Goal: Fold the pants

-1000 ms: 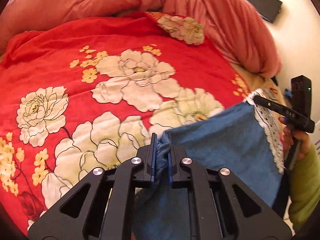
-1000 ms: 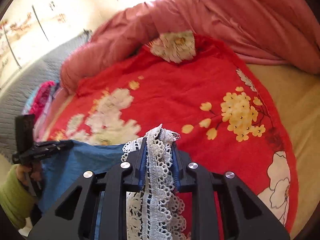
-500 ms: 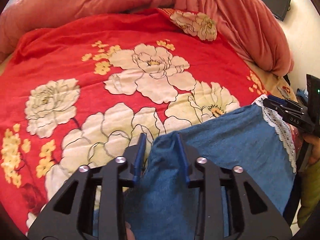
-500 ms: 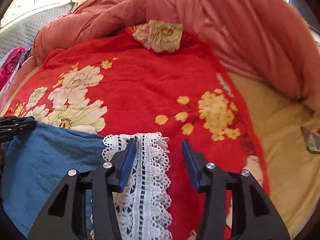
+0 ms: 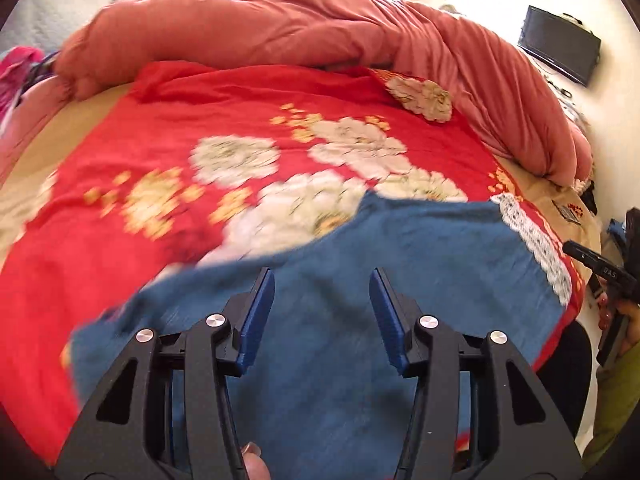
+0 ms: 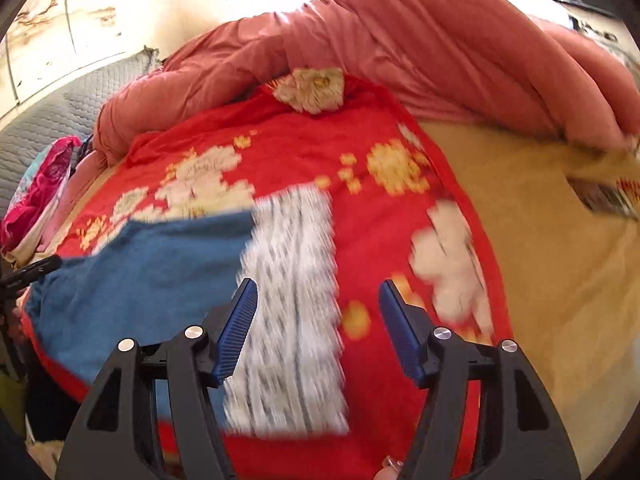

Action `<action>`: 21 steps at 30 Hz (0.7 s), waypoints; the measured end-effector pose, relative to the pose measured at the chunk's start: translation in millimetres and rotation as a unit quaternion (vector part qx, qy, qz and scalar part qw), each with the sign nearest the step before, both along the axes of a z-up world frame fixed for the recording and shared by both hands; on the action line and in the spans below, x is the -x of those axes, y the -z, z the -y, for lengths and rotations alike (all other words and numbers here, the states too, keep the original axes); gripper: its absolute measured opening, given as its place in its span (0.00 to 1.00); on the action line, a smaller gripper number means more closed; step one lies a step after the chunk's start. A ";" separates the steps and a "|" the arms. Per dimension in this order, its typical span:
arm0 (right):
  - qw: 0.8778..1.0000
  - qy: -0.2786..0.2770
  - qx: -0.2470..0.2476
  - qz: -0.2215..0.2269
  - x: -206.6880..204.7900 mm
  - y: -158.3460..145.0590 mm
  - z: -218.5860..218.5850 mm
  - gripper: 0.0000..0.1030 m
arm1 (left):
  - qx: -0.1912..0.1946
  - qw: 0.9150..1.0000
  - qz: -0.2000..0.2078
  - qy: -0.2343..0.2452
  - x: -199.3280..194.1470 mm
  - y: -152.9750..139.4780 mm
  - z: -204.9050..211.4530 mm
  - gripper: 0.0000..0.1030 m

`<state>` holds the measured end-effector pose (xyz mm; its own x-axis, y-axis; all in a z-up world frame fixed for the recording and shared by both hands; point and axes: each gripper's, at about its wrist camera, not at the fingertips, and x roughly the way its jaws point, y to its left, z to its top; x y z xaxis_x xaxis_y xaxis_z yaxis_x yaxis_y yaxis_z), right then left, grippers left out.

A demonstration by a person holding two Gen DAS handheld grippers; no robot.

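My left gripper point(image 5: 322, 312) stands wide, its blue pads point(image 5: 256, 320) spread with nothing between them, poised above the blue pants point(image 5: 400, 264). My right gripper point(image 6: 318, 328) is just as wide and holds nothing; it sits over the white lace hem point(image 6: 292, 312) of the pants, and whether its fingers touch the cloth I cannot tell through the blur. In the left wrist view my right gripper point(image 5: 600, 270) shows at the right edge, beyond the hem point(image 5: 532, 240).

The pants lie flat on the near edge of the bed, spread crosswise on the red flowered blanket point(image 5: 180, 128): blue cloth toward my left, lace hem toward my right. Their near part runs under both tools and out of sight.

Further out the blanket point(image 6: 360, 136) covers the middle of the bed, with bare tan sheet point(image 6: 560, 260) along its right side. A folded-over corner of the blanket point(image 6: 312, 88) shows its pale flowers at the far edge. Behind it a pink duvet point(image 6: 420, 40) is heaped along the far side of the bed. At the far left corner lies some bright pink cloth point(image 6: 48, 184), and a dark screen point(image 5: 560, 50) hangs on the wall to the far right
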<state>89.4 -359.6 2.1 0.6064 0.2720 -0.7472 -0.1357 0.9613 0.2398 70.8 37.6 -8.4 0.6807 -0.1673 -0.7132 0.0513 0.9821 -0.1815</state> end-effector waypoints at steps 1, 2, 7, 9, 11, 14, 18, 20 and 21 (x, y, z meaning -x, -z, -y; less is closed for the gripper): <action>1.000 0.003 -0.002 -0.006 6.2 2.4 2.5 0.60 | 0.002 1.000 -0.005 -0.002 8.2 2.2 -4.3 0.41; 1.000 0.004 -0.011 -0.015 12.2 5.7 5.1 0.60 | -0.003 1.000 -0.011 -0.006 13.8 4.2 -6.5 0.41; 0.999 -0.011 -0.030 -0.040 22.5 15.7 -2.7 0.52 | -0.092 0.995 -0.034 -0.028 41.6 23.2 -7.5 0.49; 0.998 -0.027 -0.028 -0.053 24.2 21.0 -12.8 0.46 | -0.147 0.988 -0.032 -0.032 45.9 34.9 0.7 0.50; 0.998 -0.034 0.022 -0.056 23.9 28.8 -25.6 0.39 | -0.181 0.983 -0.021 -0.034 49.8 38.7 5.4 0.51; 0.996 -0.027 0.074 -0.050 28.6 25.1 -32.7 0.38 | -0.181 0.982 -0.022 -0.046 54.0 34.4 -3.3 0.51; 0.994 -0.022 0.100 -0.043 34.4 32.7 -35.0 0.40 | -0.159 0.986 -0.020 -0.048 58.9 36.2 -13.9 0.51; 0.994 -0.018 0.100 -0.041 34.6 36.7 -34.1 0.40 | -0.145 0.988 -0.017 -0.049 55.9 42.0 -17.2 0.51; 0.994 -0.016 0.102 -0.041 33.7 36.8 -34.3 0.41 | -0.133 0.990 -0.017 -0.051 54.8 45.0 -19.8 0.51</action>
